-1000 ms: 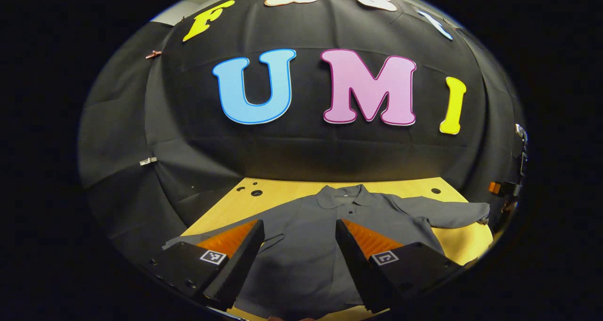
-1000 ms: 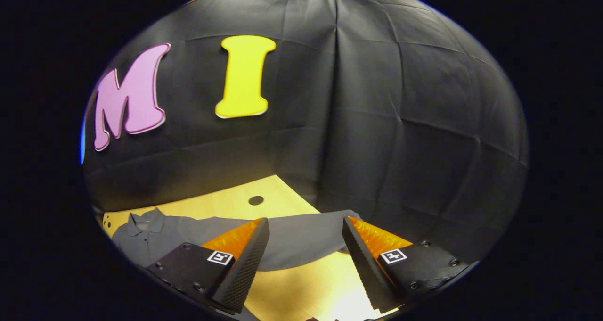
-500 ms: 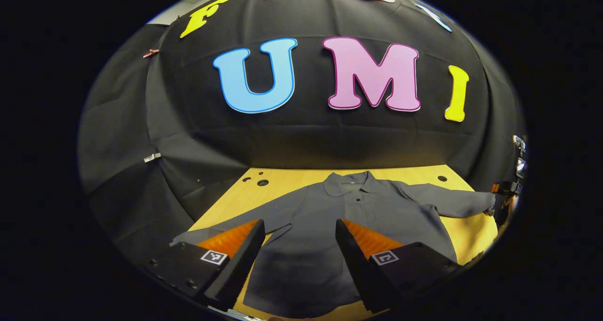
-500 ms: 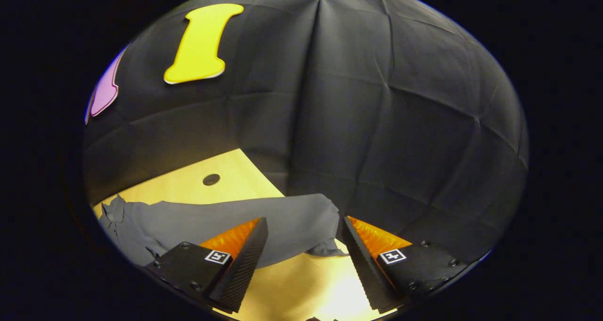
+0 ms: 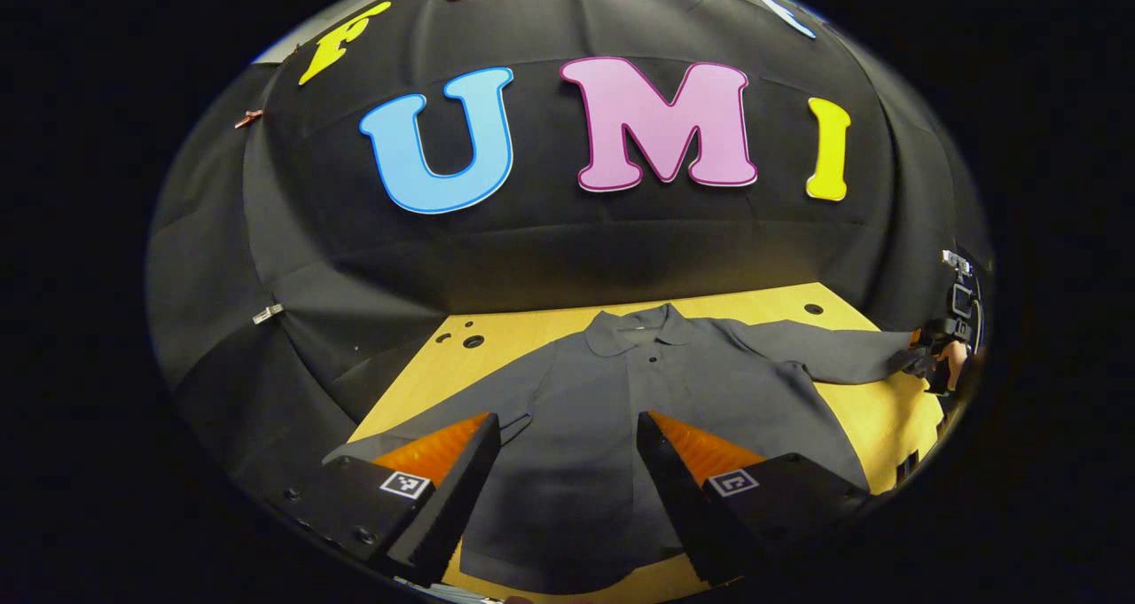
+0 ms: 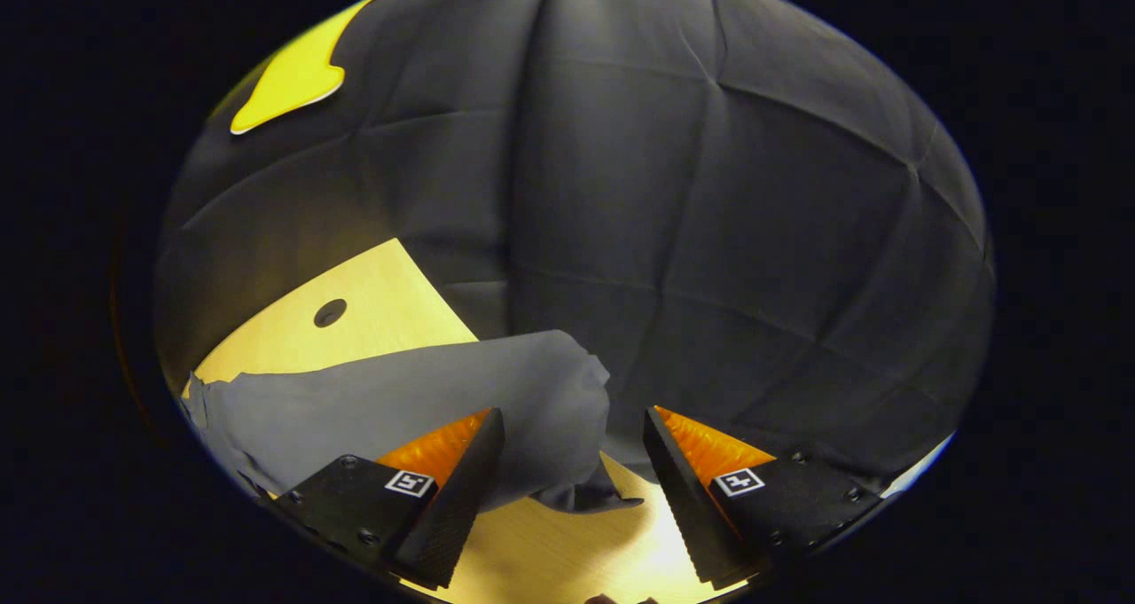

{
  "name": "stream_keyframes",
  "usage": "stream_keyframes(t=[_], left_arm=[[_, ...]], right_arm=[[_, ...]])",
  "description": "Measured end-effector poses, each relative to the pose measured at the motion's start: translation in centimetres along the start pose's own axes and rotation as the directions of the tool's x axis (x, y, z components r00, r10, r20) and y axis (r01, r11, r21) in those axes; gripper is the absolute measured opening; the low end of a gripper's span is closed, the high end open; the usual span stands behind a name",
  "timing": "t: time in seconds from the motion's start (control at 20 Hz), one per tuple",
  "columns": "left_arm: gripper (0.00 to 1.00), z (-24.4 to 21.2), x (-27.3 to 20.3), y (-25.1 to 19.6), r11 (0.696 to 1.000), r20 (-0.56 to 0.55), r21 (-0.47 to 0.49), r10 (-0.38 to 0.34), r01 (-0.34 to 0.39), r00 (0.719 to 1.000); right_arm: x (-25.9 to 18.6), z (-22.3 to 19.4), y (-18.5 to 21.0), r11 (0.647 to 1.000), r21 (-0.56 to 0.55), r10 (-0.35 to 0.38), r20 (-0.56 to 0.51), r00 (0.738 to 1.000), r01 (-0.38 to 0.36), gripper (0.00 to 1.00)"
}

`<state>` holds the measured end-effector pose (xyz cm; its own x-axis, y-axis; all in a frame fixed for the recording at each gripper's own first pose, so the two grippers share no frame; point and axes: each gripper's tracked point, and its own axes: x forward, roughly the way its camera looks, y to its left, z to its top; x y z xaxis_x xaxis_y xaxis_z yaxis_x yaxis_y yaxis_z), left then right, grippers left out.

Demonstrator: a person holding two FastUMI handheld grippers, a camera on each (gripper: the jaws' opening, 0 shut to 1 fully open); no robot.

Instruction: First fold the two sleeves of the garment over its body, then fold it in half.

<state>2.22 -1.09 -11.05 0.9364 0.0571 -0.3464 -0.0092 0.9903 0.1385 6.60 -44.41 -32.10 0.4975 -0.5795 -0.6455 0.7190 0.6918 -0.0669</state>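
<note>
A grey polo shirt (image 5: 638,409) was spread flat on the wooden table (image 5: 497,342), collar toward the booth wall, both sleeves extended sideways. The left gripper (image 5: 567,427) was held above the shirt body, its jaws apart. The right gripper (image 6: 572,422) was positioned near the cuff of one sleeve (image 6: 426,400), jaws apart and gripping nothing.
</note>
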Motion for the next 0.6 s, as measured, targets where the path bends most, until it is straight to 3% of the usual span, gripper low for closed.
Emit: stream_keyframes(t=[0.2, 0.35, 0.4, 0.45, 0.6], left_arm=[[0.98, -0.7, 0.5, -0.5, 1.000, -0.034, -0.013, -0.004, 0.004, 0.999], [0.98, -0.7, 0.5, -0.8, 1.000, -0.041, -0.017, -0.009, 0.009, 0.999], [0.98, -0.8, 0.6, -1.0, 1.000, -0.047, -0.018, -0.013, 0.013, 0.999], [0.98, -1.0, 0.6, -1.2, 1.000, -0.052, -0.018, -0.017, 0.016, 0.999], [0.98, -0.7, 0.6, -1.2, 1.000, -0.051, -0.012, -0.016, 0.015, 0.999]], right_arm=[[0.6, -0.6, -0.3, 0.994, 0.106, 0.006, -0.068, 0.998, 0.002, 0.98], [0.6, -0.4, -0.6, 0.992, 0.121, 0.029, -0.081, 0.996, -0.019, 0.96], [0.5, -0.3, -0.4, 0.992, 0.118, 0.045, -0.086, 0.995, -0.035, 0.92], [0.6, -0.5, -0.4, 0.992, 0.116, 0.052, -0.098, 0.994, -0.041, 0.75], [1.0, -0.9, -0.1, 0.994, 0.105, 0.046, -0.135, 0.990, -0.032, 0.51]])
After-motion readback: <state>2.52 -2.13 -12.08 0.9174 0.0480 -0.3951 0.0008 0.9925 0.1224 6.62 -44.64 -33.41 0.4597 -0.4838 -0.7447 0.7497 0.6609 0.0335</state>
